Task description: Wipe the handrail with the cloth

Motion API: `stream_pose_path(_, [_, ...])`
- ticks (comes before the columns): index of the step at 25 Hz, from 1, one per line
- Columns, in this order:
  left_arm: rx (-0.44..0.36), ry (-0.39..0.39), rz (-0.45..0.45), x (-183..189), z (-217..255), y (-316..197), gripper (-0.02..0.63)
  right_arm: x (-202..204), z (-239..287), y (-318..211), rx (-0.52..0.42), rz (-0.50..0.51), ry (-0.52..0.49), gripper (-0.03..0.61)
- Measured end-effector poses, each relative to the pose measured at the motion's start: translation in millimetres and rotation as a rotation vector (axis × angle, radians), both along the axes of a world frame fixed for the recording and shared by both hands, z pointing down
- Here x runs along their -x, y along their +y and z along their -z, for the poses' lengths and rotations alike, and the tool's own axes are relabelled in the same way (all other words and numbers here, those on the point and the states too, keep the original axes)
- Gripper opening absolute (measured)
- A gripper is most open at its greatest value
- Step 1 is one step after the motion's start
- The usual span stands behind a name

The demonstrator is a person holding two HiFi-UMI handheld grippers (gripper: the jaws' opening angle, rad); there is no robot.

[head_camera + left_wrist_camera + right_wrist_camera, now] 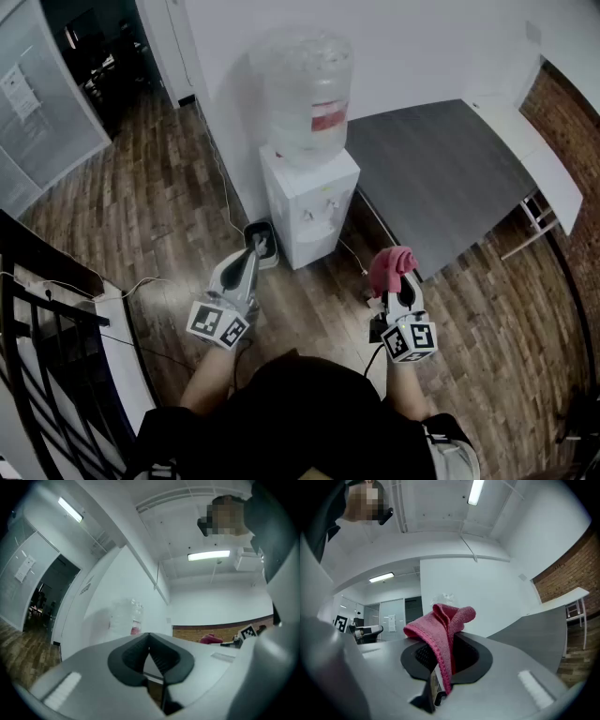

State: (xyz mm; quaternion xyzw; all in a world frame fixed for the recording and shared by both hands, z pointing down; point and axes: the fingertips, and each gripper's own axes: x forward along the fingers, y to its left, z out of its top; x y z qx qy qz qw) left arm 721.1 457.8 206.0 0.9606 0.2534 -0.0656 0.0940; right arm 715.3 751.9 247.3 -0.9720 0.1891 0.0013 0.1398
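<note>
- Holding the task's item, our right tool (440,660) has its jaws closed on the cloth (443,623), which is pink and folded. The bunched upper part of the cloth stands above the jaws.
- Our left tool (150,641) has its jaws brought together tip to tip, with nothing between them.
- We see the handrail (42,314), black metal with upright bars, at the lower left of the head view. It is well apart from the cloth and from both tools.
- We note a white water dispenser (309,202) against the wall ahead, between the two tools.
- A clear bottle (305,84) sits on top of the dispenser. It has a red label (328,117) whose print we cannot read.
- Each tool has a marker cube (218,325) with black-and-white square patterns and no lettering.
- A bench (441,169) with a dark grey top stands to the right of the dispenser.
- Paper notices (17,84) hang on the glass partition at upper left. Their writing is too small to read.
- The floor (159,206) is wood plank.
</note>
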Motion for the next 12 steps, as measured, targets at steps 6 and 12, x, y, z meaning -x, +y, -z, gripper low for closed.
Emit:
stream_pose_path(6, [0.021, 0.035, 0.015, -1.6, 7.1, -3.7, 0.000, -12.9, 8.3, -2.1, -0.009, 0.021, 0.018, 0.044])
stream_pose_path(12, [0.020, 0.031, 0.042, 2.2, 6.1, -12.3, -0.002, -14.5, 10.3, -10.0, -0.005, 0.046, 0.022, 0.044])
